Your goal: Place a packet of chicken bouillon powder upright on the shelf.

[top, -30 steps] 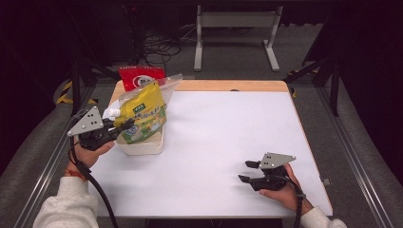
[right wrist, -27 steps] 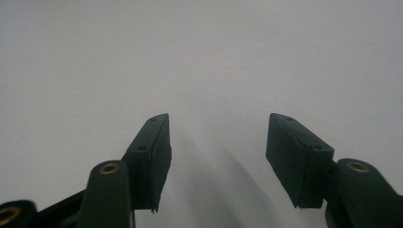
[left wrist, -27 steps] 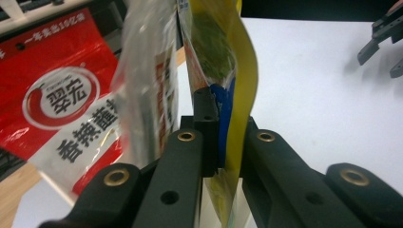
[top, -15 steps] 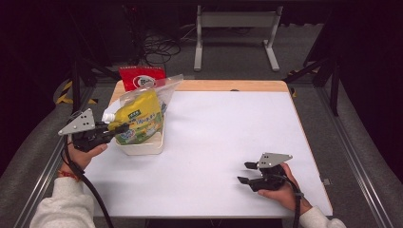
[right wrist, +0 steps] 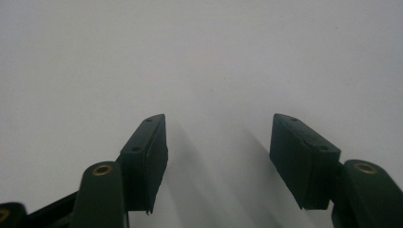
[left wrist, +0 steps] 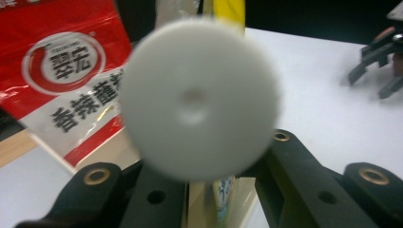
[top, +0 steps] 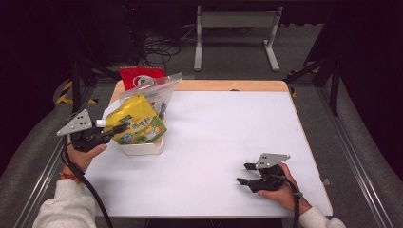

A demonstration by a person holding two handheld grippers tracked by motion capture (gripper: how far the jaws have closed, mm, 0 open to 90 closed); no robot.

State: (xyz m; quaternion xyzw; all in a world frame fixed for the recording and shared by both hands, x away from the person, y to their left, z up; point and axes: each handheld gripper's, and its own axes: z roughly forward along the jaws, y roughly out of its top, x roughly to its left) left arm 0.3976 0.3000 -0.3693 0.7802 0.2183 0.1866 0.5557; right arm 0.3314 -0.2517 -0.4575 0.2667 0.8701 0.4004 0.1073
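So the left claw [top: 114, 132] has the yellow pouch [top: 135, 121] pinched near its spout end, and its jaws have just been easing apart a bit with the pouch between them, though the pads look like they're on it for now. In the left gripper view the white cap [left wrist: 199, 99] sits right in front of the lens, pointing back at the camera, so the pouch's long axis runs straight away from the claw, toward the right and up the desk. The pouch hangs over the white bin [top: 142, 145], its lower edge at the rim, with a clear bag [top: 154, 92] and a red packet [top: 141, 78] just behind it. My guess is the next move turns on whether it drops into the bin or gets pulled off it, and the left hand is obviously the one to do it. The right claw [top: 247, 173] is well apart, down at the near right of the desk [top: 228, 123], jaws spread with nothing between them, hovering low over bare white surface. Beyond the desk's wooden far edge it's a dark room, with cables on the floor and a grey stand [top: 235, 33].
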